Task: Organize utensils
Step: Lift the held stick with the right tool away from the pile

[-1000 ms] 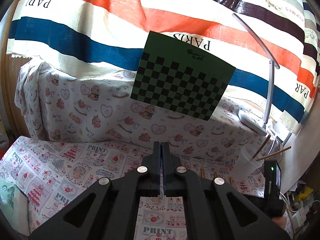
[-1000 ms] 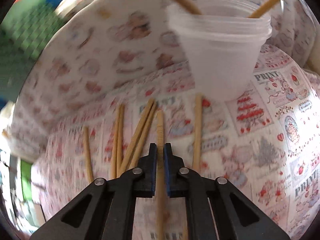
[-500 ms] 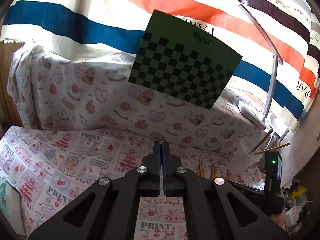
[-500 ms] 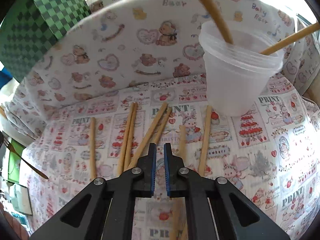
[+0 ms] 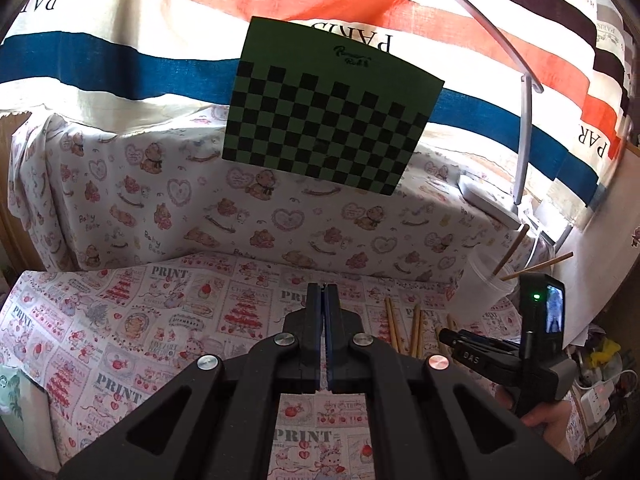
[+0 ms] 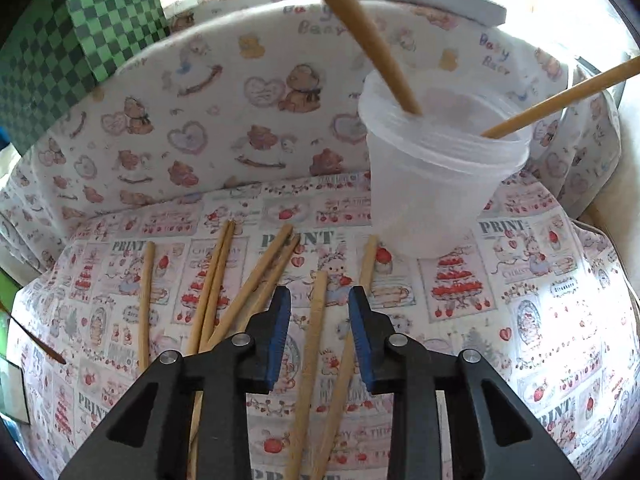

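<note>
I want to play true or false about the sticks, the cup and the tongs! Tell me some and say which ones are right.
1. Two chopsticks stand in the plastic cup. True.
2. The cup is lying on its side. False: it stands upright on the tablecloth.
3. The left tongs are shut with nothing between them. True.
4. The right tongs squeeze a chopstick. False: they are opening, and a loose chopstick lies between them, untouched.
5. Several chopsticks lie on the tablecloth. True.
</note>
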